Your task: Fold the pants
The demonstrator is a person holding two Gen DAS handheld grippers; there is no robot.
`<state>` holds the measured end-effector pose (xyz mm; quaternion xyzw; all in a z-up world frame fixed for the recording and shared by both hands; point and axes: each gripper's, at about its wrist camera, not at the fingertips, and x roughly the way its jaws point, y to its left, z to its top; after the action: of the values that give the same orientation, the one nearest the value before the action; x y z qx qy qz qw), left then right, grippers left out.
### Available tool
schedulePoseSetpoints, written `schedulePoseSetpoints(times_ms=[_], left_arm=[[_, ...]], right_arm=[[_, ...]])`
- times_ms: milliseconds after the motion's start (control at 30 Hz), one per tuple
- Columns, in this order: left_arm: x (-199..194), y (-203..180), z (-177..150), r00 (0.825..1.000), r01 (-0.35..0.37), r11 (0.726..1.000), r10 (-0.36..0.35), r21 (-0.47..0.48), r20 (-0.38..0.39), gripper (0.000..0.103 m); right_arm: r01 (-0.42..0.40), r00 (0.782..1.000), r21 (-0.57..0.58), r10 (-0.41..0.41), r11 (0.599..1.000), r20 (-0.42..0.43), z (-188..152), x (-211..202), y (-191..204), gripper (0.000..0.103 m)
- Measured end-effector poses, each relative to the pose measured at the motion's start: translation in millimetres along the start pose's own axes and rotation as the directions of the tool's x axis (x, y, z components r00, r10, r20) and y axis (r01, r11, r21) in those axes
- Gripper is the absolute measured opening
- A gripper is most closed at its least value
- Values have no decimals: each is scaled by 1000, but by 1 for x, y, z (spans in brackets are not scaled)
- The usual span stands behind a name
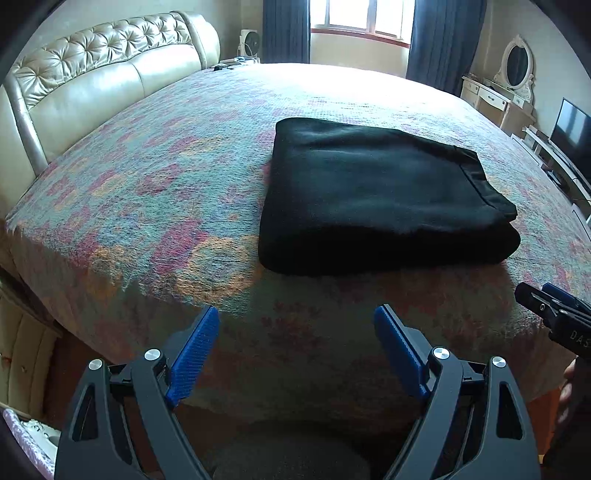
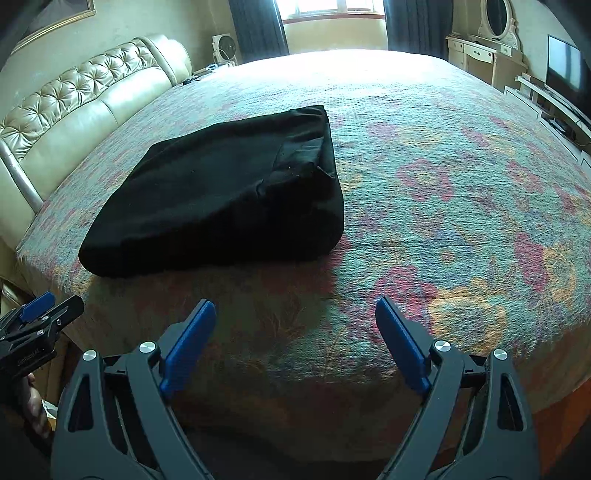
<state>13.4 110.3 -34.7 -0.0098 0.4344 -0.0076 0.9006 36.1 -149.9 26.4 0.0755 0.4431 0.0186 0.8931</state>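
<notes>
One pair of black pants [image 1: 380, 195], folded into a thick, roughly square stack. Two grippers: left gripper [image 1: 295, 325] and right gripper [image 2: 295, 317], both with jaws spread wide, nothing between the blue pads, neither touching the pants. One bed [image 1: 166, 166] with a floral quilt in teal, pink and orange; one tufted cream headboard [image 1: 96, 74]. Room: one window [image 1: 360, 16] with two dark curtains, one fan [image 1: 251, 44] beside the headboard, one dresser [image 1: 495, 98] with an oval mirror, one TV [image 2: 565, 70].

Pants lie flat on the bed near its near edge, well apart from the headboard. Hemmed edge faces away from the headboard, towards the dresser side. Stack too square to call a long axis. Both grippers hang over the bed's near edge, short of the pants.
</notes>
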Motion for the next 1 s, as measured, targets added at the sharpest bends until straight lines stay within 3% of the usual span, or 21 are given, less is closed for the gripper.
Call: schedulePoseSetpoints(times_ms=[400, 1000], left_arm=[[-12, -13, 0, 998, -14, 999, 11, 52, 54, 85], [-16, -11, 4, 997, 5, 1000, -6, 23, 73, 85]], right_arm=[[-1, 1000, 4, 1, 1000, 9, 1, -2, -2, 88], [-12, 999, 7, 12, 1000, -33, -1, 9, -3, 88]])
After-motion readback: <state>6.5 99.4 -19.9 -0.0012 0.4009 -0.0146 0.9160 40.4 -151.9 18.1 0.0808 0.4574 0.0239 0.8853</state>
